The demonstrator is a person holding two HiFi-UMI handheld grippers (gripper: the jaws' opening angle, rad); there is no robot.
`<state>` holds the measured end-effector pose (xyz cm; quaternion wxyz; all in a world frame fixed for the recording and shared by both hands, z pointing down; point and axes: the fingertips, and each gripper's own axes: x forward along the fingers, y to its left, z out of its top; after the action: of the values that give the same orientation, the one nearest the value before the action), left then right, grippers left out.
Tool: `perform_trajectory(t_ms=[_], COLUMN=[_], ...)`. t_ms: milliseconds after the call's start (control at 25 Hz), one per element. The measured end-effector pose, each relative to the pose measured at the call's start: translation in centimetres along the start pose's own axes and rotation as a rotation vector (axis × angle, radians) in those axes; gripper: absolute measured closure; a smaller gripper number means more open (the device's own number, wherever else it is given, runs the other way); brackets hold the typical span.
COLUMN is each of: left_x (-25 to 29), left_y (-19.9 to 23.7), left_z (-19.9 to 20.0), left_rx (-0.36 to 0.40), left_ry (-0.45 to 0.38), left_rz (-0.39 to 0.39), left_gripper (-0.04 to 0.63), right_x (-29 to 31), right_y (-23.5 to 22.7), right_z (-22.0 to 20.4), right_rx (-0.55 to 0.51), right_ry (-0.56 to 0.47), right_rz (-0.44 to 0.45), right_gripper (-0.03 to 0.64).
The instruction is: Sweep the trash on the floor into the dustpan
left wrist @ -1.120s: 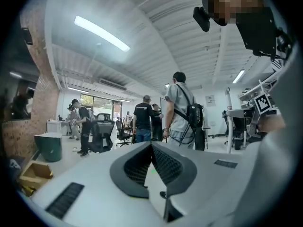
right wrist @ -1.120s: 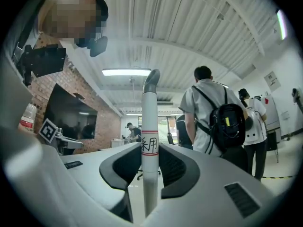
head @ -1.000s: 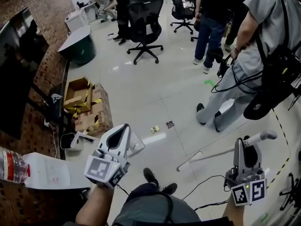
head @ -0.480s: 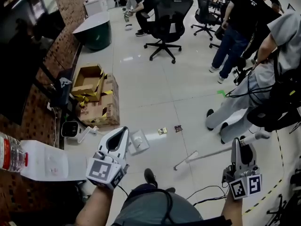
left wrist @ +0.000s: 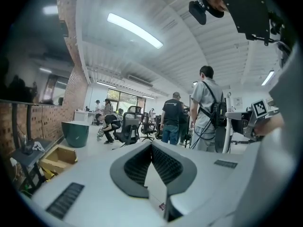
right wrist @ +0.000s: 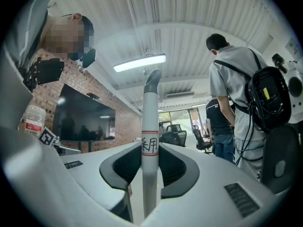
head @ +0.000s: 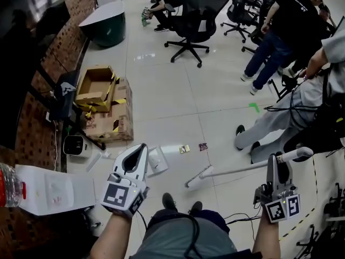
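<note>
Two small pieces of trash [head: 184, 149] [head: 203, 146] lie on the pale floor tiles. A white dustpan [head: 157, 160] sits low just beyond the tips of my left gripper [head: 139, 151], whose jaws are closed on a thin white part of it [left wrist: 156, 183]. My right gripper [head: 274, 162] is shut on the white broom handle [right wrist: 149, 141], which carries a red-edged label. The handle runs left and down to the broom head [head: 197, 179] on the floor, below and right of the trash.
Cardboard boxes [head: 105, 109] stand at the left by the brick wall. Office chairs [head: 197, 12] and several standing people [head: 280, 31] fill the far and right side. Cables [head: 237, 217] trail on the floor near my shoes [head: 168, 201]. A water bottle [head: 8, 185] lies at far left.
The broom head has slid left across the floor, closer to the dustpan and trash. The dustpan has stayed at my left gripper's tips as the view shifted.
</note>
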<state>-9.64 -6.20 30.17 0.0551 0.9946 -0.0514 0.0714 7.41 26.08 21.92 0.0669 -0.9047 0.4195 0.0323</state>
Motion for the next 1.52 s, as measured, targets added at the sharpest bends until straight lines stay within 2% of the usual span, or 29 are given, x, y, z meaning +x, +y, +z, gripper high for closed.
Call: perform_trajectory(t_ms=[120, 240, 440, 600, 840, 1040, 1240, 1400, 1440, 1520], left_x=[1.5, 3.2, 7.1, 9.4, 14.0, 18.6, 23.3, 26.6, 27.1, 28.1], left_y=[0.7, 1.4, 1.1, 0.5, 0.9, 0.3, 0.1, 1.1, 1.7, 2.9], left_z=[-0.5, -1.8, -3.0, -3.0, -3.6, -5.8, -9.2, -13.2, -14.6, -17.6], left_rx=[-0.002, -0.005, 0.068, 0.018, -0.031, -0.088, -0.087, -0.197, -0.210, -0.186], left_ry=[0.016, 0.040, 0.071, 0.083, 0.087, 0.124, 0.186, 0.191, 0.198, 0.236], left_rz=[0.005, 0.052, 0.114, 0.164, 0.274, 0.326, 0.319, 0.254, 0.250, 0.257], left_gripper=[0.580, 0.580, 0.580, 0.580, 0.580, 0.580, 0.578, 0.578, 0.580, 0.579], right_x=[3.1, 6.3, 10.5, 13.6, 17.9, 20.2, 24.4, 27.1, 27.4, 28.1], right_y=[-0.1, -0.3, -1.2, -2.2, -6.5, -10.4, -13.9, -14.5, -14.6, -15.0], right_z=[-1.2, -2.6, -4.7, -5.6, -7.3, -10.7, -16.1, -21.0, -22.4, -25.5], right_rx=[0.006, 0.000, -0.009, -0.050, -0.035, -0.037, -0.053, -0.032, -0.027, -0.029], right_ry=[0.012, 0.026, 0.063, 0.082, 0.086, 0.132, 0.186, 0.212, 0.224, 0.249], right_rz=[0.039, 0.115, 0.237, 0.318, 0.381, 0.473, 0.513, 0.578, 0.592, 0.601], right_gripper=[0.494, 0.494, 0.494, 0.494, 0.494, 0.494, 0.495, 0.495, 0.495, 0.495])
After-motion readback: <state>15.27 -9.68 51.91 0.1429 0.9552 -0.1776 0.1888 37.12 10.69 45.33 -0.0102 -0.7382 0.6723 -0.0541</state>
